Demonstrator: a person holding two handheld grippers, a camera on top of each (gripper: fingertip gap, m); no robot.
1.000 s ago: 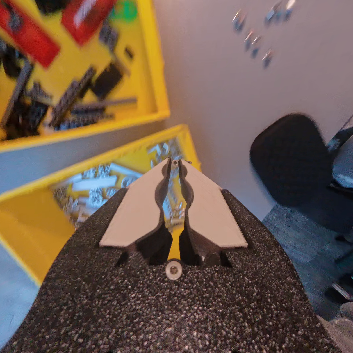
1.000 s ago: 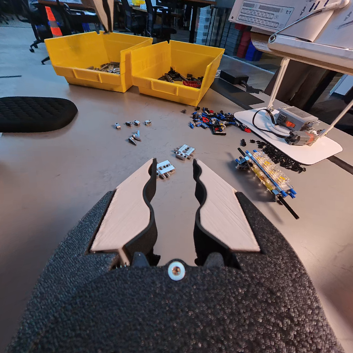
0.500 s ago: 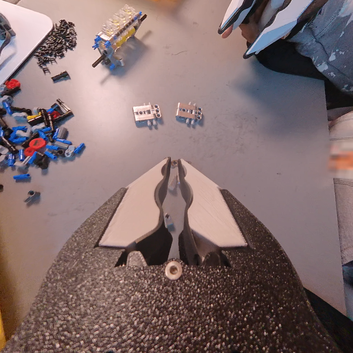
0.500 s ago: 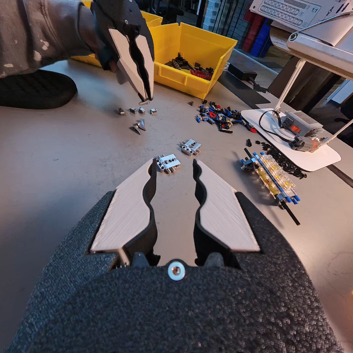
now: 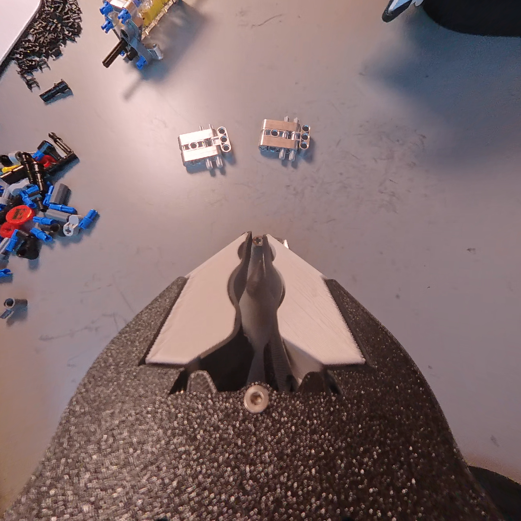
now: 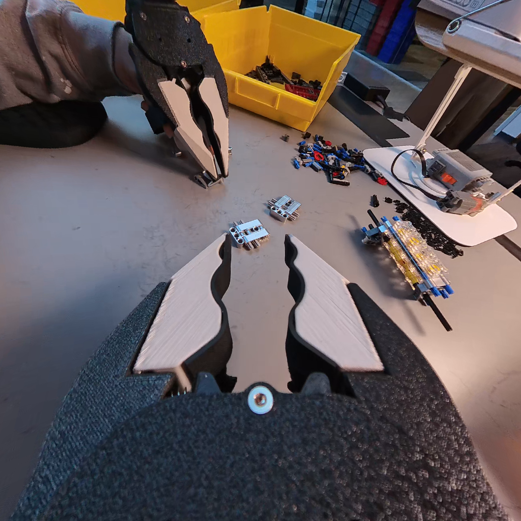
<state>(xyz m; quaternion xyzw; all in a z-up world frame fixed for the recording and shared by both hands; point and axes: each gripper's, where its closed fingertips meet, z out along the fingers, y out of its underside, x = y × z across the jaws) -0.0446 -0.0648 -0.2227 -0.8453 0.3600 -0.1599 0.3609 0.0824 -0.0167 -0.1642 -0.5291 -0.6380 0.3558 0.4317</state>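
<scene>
Lowered to the table, left hand-held gripper point(image 6: 218, 176) pinches a small grey pin point(image 5: 258, 241); right hand-held gripper point(image 6: 257, 239) gapes wide.

Two grey connector blocks point(image 6: 249, 233) point(image 6: 284, 209) are counted on the table point(image 6: 84, 253). One yellow bin point(image 6: 282, 70) is seen at 12 o'clock, one geared assembly point(image 6: 406, 253) at 3 o'clock, one white plate point(image 6: 465, 225), and two grippers point(image 6: 258, 239) point(image 6: 217, 174).

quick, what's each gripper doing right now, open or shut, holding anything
Left gripper: shut on a small grey piece, tips down at the table.
Right gripper: open, empty, nearest a grey block.
</scene>
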